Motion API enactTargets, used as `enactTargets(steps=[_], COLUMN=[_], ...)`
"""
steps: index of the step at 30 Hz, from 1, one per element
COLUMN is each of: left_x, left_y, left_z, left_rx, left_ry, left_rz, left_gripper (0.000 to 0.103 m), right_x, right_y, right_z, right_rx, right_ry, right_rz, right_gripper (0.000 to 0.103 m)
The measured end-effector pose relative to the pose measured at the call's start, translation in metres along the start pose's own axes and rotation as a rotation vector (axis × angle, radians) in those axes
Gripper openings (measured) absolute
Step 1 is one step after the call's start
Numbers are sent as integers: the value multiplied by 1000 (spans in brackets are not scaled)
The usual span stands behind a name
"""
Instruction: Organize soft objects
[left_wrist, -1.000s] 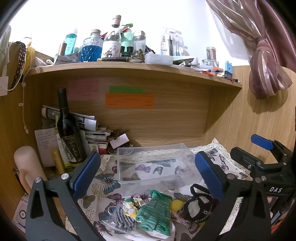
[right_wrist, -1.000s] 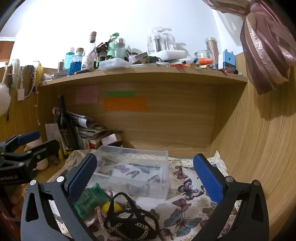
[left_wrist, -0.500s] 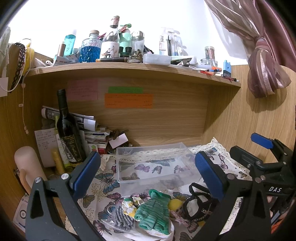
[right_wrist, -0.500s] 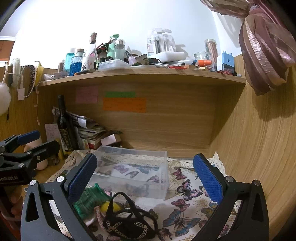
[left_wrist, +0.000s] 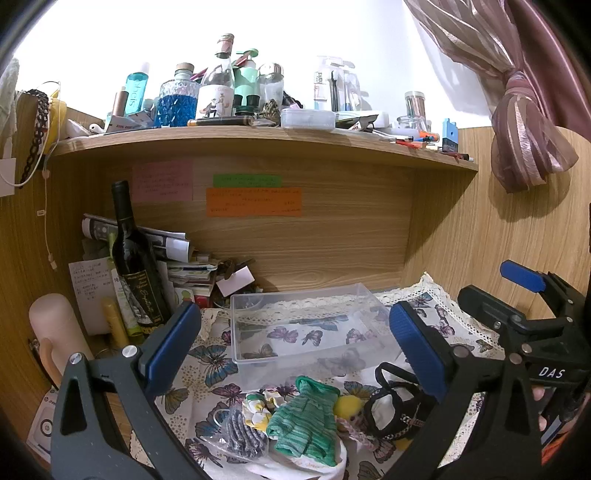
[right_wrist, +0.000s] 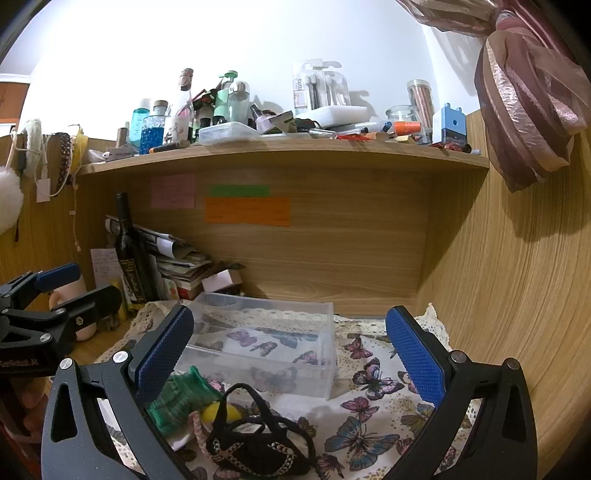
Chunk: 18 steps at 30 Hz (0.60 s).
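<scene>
An empty clear plastic box (left_wrist: 303, 325) (right_wrist: 266, 343) stands on a butterfly-print cloth (left_wrist: 214, 365) (right_wrist: 373, 402). In front of it lies a heap of soft things: a green knitted garment (left_wrist: 306, 424) (right_wrist: 177, 398), a grey scrunchie in a clear bag (left_wrist: 242, 435), a floral scrunchie (left_wrist: 258, 406), a yellow ball (left_wrist: 347, 404) (right_wrist: 214, 411) and a small black handbag (left_wrist: 391, 410) (right_wrist: 255, 443). My left gripper (left_wrist: 295, 343) is open above the heap. My right gripper (right_wrist: 288, 354) is open over the handbag and the box. Neither holds anything.
A dark wine bottle (left_wrist: 135, 262), papers and a beige cylinder (left_wrist: 55, 328) crowd the left corner. A cluttered shelf (left_wrist: 258, 136) overhangs the nook. A wooden wall (right_wrist: 517, 295) closes the right side, with a tied curtain (right_wrist: 524, 103) above.
Both views have shifted only slightly. The objects on the cloth lie as before and both grippers stay open.
</scene>
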<state>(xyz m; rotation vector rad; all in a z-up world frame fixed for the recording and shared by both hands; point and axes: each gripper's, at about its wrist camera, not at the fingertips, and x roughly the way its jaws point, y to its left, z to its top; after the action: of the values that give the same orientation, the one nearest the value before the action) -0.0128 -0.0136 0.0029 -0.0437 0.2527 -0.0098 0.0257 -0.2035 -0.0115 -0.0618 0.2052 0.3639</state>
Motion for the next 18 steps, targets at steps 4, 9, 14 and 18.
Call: enactTargets(steps=[4, 9, 14, 18], left_x=[0, 0, 0, 1], left_y=[0, 0, 1, 4], left_z=[0, 0, 0, -2], left_rx=[-2, -3, -4, -9], left_ry=[0, 1, 1, 5], left_rz=[1, 2, 1, -3], left_gripper=[103, 103, 103, 103], right_x=[0, 1, 1, 1], right_y=[0, 1, 1, 1], right_z=[0, -1, -1, -2], right_rx=[2, 3, 4, 4], right_ry=[2, 7, 8, 9], right_rz=[0, 1, 1, 0], right_gripper=[103, 103, 103, 103])
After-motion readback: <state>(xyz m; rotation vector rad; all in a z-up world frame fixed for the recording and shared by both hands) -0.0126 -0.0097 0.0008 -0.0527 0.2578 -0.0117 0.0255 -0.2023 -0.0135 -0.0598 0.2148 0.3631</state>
